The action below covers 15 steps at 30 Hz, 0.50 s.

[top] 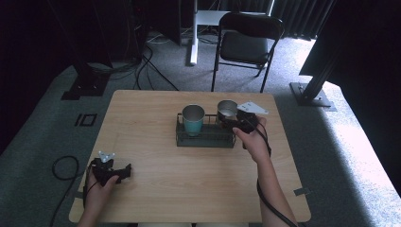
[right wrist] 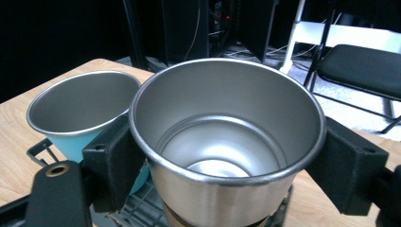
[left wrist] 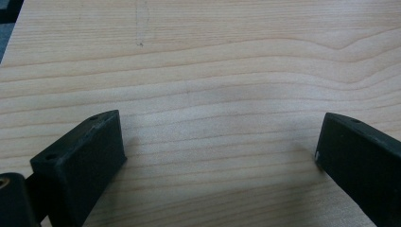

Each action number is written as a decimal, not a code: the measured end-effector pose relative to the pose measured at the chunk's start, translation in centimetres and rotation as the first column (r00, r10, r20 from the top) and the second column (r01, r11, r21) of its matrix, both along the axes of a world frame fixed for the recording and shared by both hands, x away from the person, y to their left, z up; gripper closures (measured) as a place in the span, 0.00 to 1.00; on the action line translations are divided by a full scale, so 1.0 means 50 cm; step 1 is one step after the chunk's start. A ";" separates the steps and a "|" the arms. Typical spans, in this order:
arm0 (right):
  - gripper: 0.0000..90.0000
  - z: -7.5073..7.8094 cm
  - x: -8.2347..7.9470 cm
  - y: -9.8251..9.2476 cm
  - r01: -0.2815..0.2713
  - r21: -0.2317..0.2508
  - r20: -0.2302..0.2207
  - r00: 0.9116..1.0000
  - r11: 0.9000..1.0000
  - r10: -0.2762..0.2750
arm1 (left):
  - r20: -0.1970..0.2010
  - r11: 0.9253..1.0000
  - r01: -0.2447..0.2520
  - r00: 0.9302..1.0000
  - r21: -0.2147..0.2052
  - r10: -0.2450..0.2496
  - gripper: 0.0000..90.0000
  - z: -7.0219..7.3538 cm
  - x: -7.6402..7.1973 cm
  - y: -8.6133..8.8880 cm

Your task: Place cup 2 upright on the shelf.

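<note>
Left gripper rests on table, jaws wide, empty | teal cup upright in wire rack | steel cup at rack's right end, upright, mouth up, long axis vertical | right gripper clasps it | step: likely placing or lifting; next needs a straight vertical move.

silver cup, teal cup — black rack

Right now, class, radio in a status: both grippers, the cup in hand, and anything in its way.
Right gripper shut on steel cup, over wire rack. Left gripper open, idle over bare table. Teal cup close beside steel cup.
</note>
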State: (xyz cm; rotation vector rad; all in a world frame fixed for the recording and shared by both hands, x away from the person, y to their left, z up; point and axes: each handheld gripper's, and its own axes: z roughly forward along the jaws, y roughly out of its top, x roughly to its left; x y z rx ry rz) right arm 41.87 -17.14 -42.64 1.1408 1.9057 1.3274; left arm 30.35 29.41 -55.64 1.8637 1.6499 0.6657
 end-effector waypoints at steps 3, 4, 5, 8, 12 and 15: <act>0.20 -0.010 0.002 0.011 -0.008 -0.002 -0.013 1.000 1.000 0.008 | 0.000 1.000 0.000 1.000 0.000 0.000 0.03 0.000 0.000 0.000; 0.20 -0.013 0.003 0.014 -0.010 -0.003 -0.013 1.000 1.000 0.010 | 0.000 1.000 0.000 1.000 0.000 0.000 0.03 0.000 0.000 0.000; 0.20 -0.017 0.004 0.017 -0.012 -0.003 -0.018 1.000 1.000 0.012 | 0.000 1.000 0.000 1.000 0.000 0.000 0.03 0.000 0.000 0.000; 0.20 -0.028 0.007 0.025 -0.016 -0.006 -0.026 1.000 1.000 0.016 | 0.000 1.000 0.000 1.000 0.000 0.000 0.03 0.000 0.000 0.000; 0.20 -0.044 0.011 0.032 -0.017 -0.017 -0.039 0.999 1.000 0.016 | 0.000 1.000 0.000 1.000 0.000 0.000 0.03 0.000 0.000 0.000; 0.20 -0.055 0.013 0.035 -0.015 -0.031 -0.050 0.999 0.999 0.013 | -0.001 1.000 0.006 1.000 0.000 -0.006 0.03 0.000 0.000 0.000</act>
